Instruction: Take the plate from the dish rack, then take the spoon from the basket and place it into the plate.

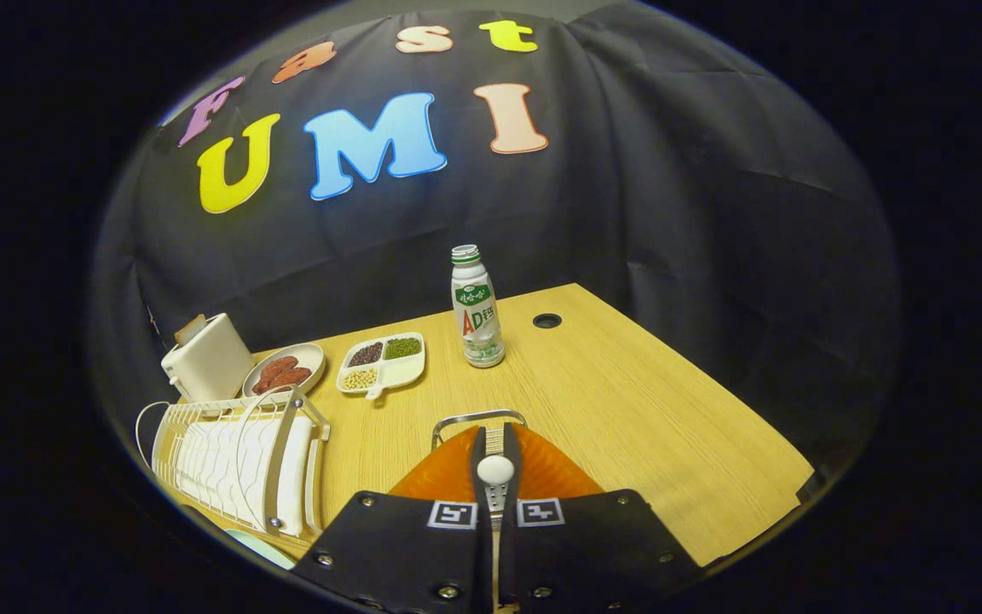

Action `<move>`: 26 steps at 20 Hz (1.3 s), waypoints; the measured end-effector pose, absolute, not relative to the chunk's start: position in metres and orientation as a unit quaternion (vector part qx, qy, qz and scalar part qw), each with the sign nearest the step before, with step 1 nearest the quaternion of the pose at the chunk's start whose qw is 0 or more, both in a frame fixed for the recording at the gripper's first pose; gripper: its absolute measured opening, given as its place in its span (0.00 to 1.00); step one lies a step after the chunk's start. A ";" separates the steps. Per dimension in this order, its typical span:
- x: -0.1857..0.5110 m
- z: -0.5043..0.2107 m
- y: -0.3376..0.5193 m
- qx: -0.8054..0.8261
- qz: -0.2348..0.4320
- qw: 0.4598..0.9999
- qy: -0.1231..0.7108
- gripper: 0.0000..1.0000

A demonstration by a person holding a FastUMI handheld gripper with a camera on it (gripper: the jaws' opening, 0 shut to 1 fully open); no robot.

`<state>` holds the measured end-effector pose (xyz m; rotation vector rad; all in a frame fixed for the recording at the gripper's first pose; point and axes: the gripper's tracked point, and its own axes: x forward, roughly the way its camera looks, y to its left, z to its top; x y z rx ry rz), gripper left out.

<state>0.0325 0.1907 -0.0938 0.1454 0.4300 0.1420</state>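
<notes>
Resting under everything is the light wooden table; I take the orange basket with a metal handle on it as my landmark. Left of that basket stands the white wire dish rack, with a white toaster behind the rack. My gripper hangs just above the basket, its black fingers pressed together on the white-knobbed spoon. Well beyond the basket stands a white bottle, and beyond-left lie an oval sausage dish and a divided bean tray. A pale rim below the rack may be the plate; I cannot tell.

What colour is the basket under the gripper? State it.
Orange, with a metal handle; the basket shows best in the gripper view, just beyond the gripper shut on the spoon.
</notes>
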 end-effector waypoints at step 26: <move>-0.102 0.045 0.284 -0.099 0.177 0.970 0.132 0.03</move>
